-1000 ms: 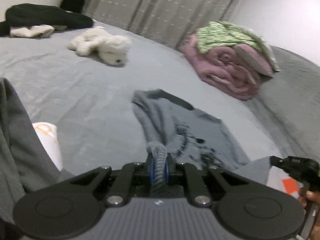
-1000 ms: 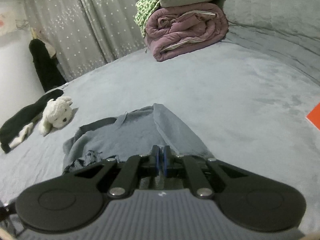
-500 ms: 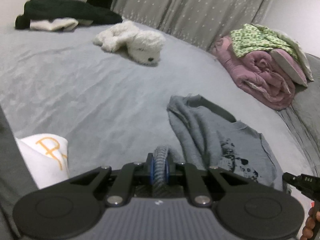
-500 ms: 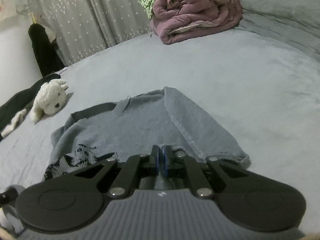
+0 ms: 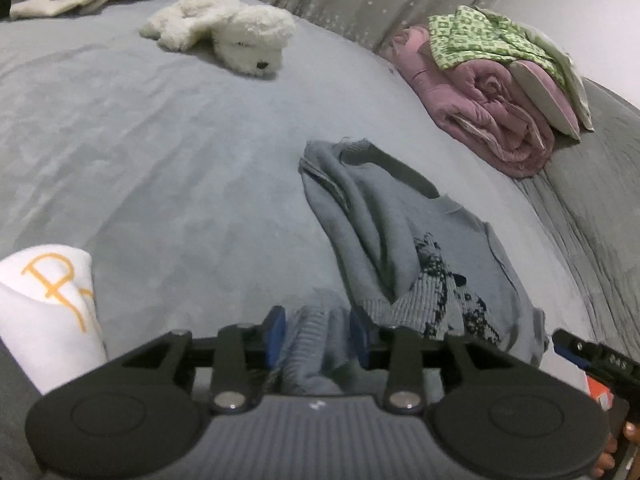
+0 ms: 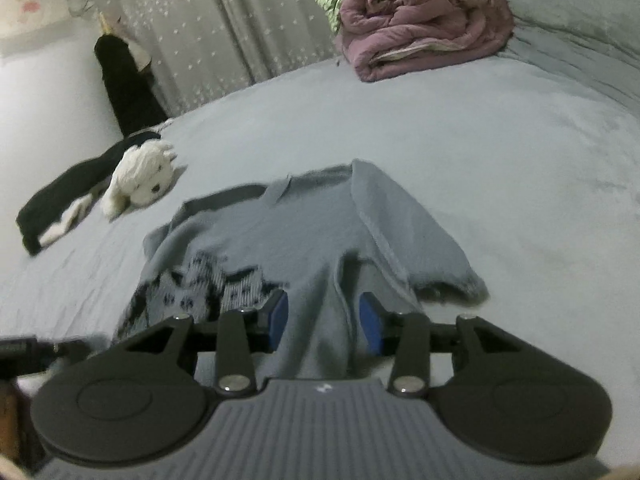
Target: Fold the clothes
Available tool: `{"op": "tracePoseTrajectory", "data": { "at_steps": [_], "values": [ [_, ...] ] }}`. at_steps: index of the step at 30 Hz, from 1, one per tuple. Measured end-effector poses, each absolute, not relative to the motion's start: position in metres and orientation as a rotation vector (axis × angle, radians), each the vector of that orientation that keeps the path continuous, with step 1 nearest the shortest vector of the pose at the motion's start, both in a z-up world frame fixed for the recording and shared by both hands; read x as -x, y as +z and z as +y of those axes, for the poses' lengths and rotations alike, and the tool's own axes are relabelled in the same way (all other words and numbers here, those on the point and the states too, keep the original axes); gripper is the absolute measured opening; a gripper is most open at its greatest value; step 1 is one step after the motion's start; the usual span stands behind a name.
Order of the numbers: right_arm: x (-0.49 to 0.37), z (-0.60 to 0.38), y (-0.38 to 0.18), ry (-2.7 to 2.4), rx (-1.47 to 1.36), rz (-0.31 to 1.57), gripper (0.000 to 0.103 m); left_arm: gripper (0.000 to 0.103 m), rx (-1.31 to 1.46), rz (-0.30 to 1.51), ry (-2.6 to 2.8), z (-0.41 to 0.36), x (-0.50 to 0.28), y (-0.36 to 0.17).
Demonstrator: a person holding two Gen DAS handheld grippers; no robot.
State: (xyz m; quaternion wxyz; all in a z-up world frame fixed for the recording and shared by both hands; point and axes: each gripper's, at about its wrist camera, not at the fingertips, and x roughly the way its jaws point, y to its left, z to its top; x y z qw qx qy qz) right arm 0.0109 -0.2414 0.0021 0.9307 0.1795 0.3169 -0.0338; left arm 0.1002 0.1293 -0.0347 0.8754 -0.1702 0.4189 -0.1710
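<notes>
Grey sweater (image 5: 400,240), black print.

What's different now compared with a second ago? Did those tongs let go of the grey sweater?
Yes. Both the left tongs and the right tongs were clamped on the grey sweater and have now opened; its cloth lies loose between their blue pads. Both also dropped closer to the bed. The plush dog and pink quilt lie where they were.

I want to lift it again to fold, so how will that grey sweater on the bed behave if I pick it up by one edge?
The sweater will probably hang limp, since it already lies in soft folds on the bed. Its ribbed knit hem should grip well and may stretch. It looks light.
</notes>
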Motion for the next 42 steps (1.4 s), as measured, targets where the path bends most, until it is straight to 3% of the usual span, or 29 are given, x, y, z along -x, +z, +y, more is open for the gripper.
{"op": "tracePoseTrajectory", "data": {
  "at_steps": [18, 20, 22, 23, 27, 30, 42],
  "values": [
    [-0.01, -0.232, -0.038, 0.086, -0.414, 0.829, 0.044, 0.042, 0.194, 0.939, -0.321, 0.123, -0.103, -0.049],
    [-0.012, -0.225, -0.04, 0.099, -0.406, 0.829, 0.036, 0.045, 0.16, 0.946, -0.323, 0.118, -0.103, -0.051],
    [-0.013, -0.221, -0.039, 0.118, -0.406, 0.841, 0.018, 0.045, 0.135, 0.945, -0.326, 0.116, -0.102, -0.051],
    [-0.013, -0.219, -0.039, 0.129, -0.409, 0.847, 0.016, 0.045, 0.124, 0.943, -0.328, 0.116, -0.102, -0.052],
    [-0.006, -0.215, -0.034, 0.128, -0.402, 0.842, 0.01, 0.04, 0.091, 0.931, -0.328, 0.115, -0.099, -0.052],
    [0.005, -0.216, -0.025, 0.12, -0.4, 0.819, 0.009, 0.015, 0.083, 0.924, -0.332, 0.112, -0.094, -0.05],
    [0.07, -0.252, 0.027, 0.036, -0.43, 0.664, 0.008, 0.012, 0.173, 0.882, -0.479, 0.12, -0.035, -0.015]
  ]
}}
